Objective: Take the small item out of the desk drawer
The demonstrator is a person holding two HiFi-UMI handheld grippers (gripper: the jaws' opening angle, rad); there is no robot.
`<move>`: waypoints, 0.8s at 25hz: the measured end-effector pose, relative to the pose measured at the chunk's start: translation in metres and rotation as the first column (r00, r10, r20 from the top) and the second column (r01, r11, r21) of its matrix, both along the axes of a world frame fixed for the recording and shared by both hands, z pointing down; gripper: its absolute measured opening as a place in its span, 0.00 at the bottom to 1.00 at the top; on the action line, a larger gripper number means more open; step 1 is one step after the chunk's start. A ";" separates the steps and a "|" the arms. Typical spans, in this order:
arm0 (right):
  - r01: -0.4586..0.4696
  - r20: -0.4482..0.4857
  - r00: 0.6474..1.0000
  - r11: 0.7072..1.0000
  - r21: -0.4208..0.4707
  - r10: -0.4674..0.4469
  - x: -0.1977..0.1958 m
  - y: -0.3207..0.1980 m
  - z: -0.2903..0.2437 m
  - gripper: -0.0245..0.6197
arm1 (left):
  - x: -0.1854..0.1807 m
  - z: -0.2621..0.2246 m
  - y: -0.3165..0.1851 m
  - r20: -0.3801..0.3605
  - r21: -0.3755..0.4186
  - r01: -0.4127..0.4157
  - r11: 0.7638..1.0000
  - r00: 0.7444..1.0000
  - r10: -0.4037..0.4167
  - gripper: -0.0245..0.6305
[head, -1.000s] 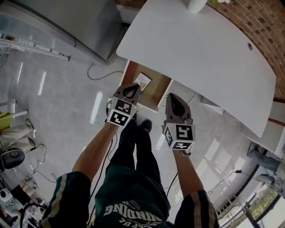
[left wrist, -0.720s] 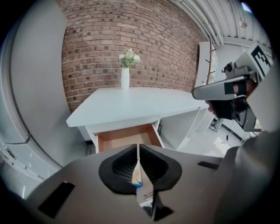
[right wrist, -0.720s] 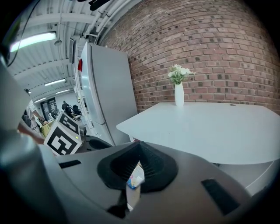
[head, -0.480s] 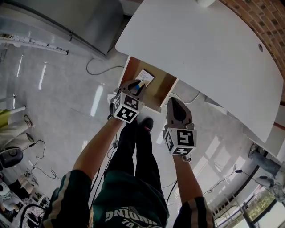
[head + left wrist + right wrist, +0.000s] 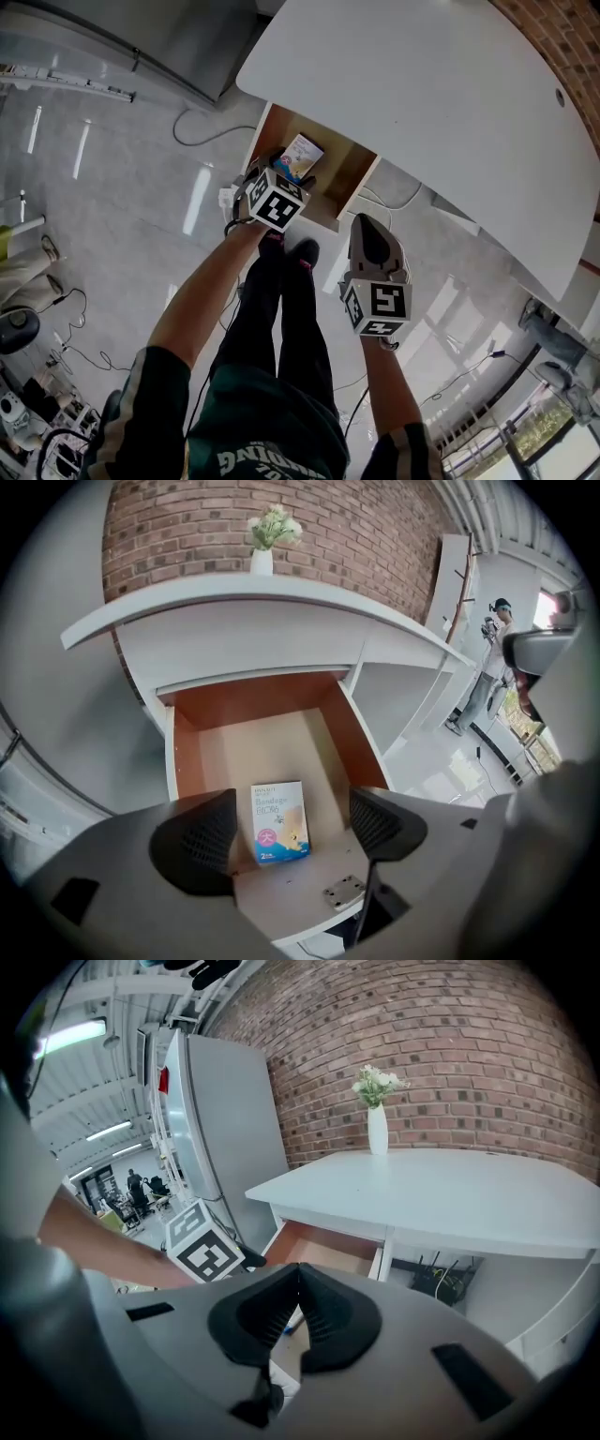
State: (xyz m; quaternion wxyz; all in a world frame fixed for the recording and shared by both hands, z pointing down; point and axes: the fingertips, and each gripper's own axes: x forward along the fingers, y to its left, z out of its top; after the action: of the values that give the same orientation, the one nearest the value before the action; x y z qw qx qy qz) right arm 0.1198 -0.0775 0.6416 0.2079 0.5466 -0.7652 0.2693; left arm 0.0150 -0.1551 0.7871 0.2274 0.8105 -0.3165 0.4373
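A small blue-and-white box lies flat on the floor of the open wooden drawer under the white desk. My left gripper hangs over the drawer's front edge and points steeply down at the box. Its jaws have just been opening and now stand open; the box shows in the gap below them, and the pads do not touch it. My right gripper is held to the right of the drawer, outside it, shut on nothing.
The white desk top overhangs the drawer's back. A white vase with flowers stands on it by the brick wall. A grey cabinet stands to the left. Cables lie on the floor.
My left gripper has sunk toward the drawer, over its front edge, and its jaws have gone from shut to open. My right gripper has dropped a little and stayed shut.
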 end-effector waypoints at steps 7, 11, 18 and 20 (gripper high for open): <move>-0.015 0.003 1.000 0.999 -0.031 0.015 -0.001 0.012 0.020 0.08 | -0.003 0.036 -0.015 0.031 -0.044 0.034 0.998 0.999 -0.033 0.65; -0.037 0.002 0.999 0.998 -0.044 0.037 0.005 0.014 0.028 0.07 | -0.003 0.053 -0.020 0.045 -0.071 0.051 0.996 0.998 -0.047 0.66; -0.064 0.006 0.998 0.995 -0.072 0.065 0.010 0.018 0.044 0.08 | -0.003 0.090 -0.024 0.108 -0.114 0.059 0.992 0.993 -0.047 0.70; -0.065 0.008 0.998 0.995 -0.082 0.066 0.010 0.020 0.048 0.07 | -0.003 0.098 -0.026 0.121 -0.123 0.065 0.990 0.991 -0.050 0.70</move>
State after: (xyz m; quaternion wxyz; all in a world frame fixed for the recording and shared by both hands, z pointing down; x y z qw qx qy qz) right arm 0.1294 -0.0579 0.6898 0.2170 0.5611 -0.7363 0.3098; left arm 0.0122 -0.1807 0.8853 0.2721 0.7575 -0.3243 0.4970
